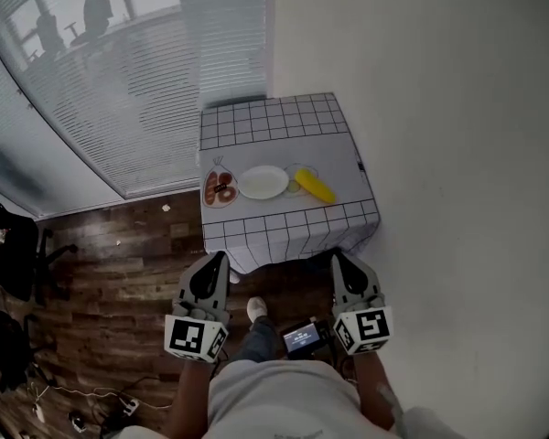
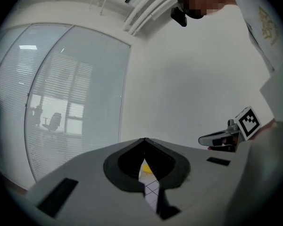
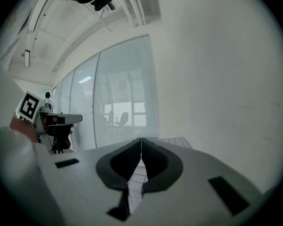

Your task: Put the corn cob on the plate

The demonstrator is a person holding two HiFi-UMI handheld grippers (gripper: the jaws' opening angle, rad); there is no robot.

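– On the surface (image 1: 274, 122), head view first: where does the corn cob (image 1: 315, 187) lie?

– Just right of the white plate (image 1: 263, 182), close beside it and lying at a slant, not on it. Left of the white plate sits a second plate (image 1: 220, 189) with brownish food.

– And the two tools?

– Both are well short of the white plate, on the person's side of the surface's near edge, over the wooden floor (image 1: 119, 263). The left hand-held gripper (image 1: 221, 256) is nearer than the white plate and a little left of it. The right hand-held gripper (image 1: 337, 256) is nearer and to its right, roughly in line with the corn cob. The cob is well apart from both.

– Left gripper view?

– Jaws pressed together, nothing between them. Through the small opening below the tips a yellow patch shows, apparently the cob, above the checked cloth (image 2: 151, 189).

– Right gripper view?

– Jaws together too, and empty. Checked cloth shows through the opening and past the tips.
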